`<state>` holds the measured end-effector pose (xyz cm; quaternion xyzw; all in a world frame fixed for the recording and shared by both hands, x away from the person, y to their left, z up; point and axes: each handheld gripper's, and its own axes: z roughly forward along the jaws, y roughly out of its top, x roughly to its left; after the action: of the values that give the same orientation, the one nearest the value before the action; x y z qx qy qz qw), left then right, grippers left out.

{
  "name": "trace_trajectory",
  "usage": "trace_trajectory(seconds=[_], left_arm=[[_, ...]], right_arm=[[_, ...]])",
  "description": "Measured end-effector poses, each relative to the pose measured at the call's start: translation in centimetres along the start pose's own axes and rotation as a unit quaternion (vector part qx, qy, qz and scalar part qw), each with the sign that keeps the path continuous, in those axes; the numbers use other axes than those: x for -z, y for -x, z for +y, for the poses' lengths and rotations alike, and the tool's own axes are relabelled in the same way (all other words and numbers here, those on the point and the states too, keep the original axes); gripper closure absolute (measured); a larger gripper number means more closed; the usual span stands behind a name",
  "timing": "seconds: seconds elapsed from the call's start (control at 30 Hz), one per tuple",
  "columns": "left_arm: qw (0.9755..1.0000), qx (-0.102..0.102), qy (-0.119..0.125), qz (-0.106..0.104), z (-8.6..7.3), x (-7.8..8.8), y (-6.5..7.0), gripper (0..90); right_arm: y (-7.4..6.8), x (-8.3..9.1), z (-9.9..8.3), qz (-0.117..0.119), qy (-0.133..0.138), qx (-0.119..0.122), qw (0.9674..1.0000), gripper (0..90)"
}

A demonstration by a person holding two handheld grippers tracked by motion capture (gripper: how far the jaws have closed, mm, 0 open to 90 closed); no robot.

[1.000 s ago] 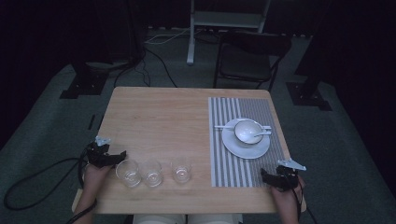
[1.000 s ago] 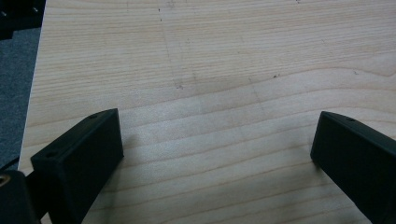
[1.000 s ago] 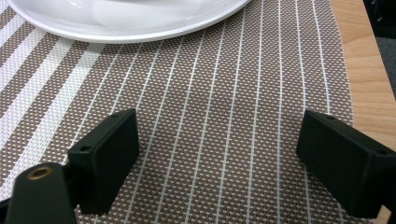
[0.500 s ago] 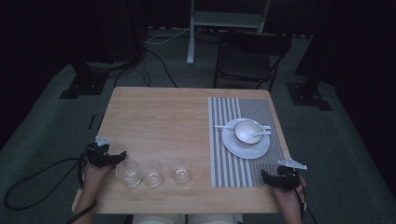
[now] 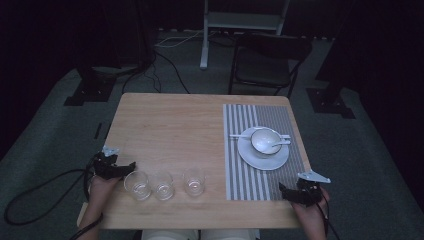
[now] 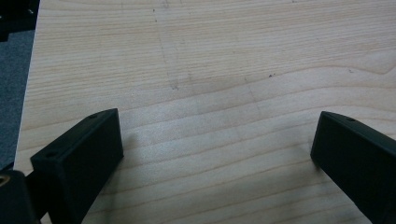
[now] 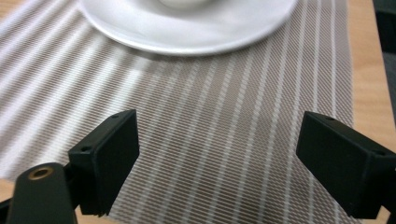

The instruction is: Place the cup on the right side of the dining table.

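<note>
Resting just beside left gripper (image 5: 131, 166), leftmost glass (image 5: 137, 185); jaws wide apart, holding nothing. Over striped placemat (image 7: 210, 140), right gripper (image 7: 219, 158) likewise spread, near plate (image 7: 187, 23).

In the right gripper view we see the white plate (image 7: 187, 23) cut off by the top edge, its bowl (image 7: 180, 3) barely a sliver. In the high view, the utensils (image 5: 239, 135) under the bowl are too small for us to identify.

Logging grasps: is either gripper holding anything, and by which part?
Nothing is held. The left gripper is open over bare wooden table; the right gripper is open over the grey striped placemat.
</note>
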<state>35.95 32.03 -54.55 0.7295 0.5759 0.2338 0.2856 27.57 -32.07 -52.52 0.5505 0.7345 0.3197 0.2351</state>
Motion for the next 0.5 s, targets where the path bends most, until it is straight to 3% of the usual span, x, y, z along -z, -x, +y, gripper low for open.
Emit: trace_trajectory(seconds=[0.1, 0.13, 0.23, 0.5], left_arm=[[1.0, 0.0, 0.0, 0.0, 0.0, 0.0, 0.0, 2.7], [1.0, 0.0, 0.0, 0.0, 0.0, 0.0, 0.0, 2.7], [1.0, 0.0, 0.0, 0.0, 0.0, 0.0, 0.0, 2.7], [1.0, 0.0, 0.0, 0.0, 0.0, 0.0, 0.0, 2.7]], right_arm=[[-0.5, 0.4, 0.4, 0.008, 0.006, 0.009, 0.9999, 12.9], [-1.0, 0.8, 0.8, 0.023, 0.012, 0.012, 0.9996, 12.9], [-1.7, 1.3, 1.5, 0.037, 0.018, 0.023, 0.9989, 12.9], [-3.2, 2.2, 2.9, 0.058, 0.031, 0.045, 0.9968, 12.9]])
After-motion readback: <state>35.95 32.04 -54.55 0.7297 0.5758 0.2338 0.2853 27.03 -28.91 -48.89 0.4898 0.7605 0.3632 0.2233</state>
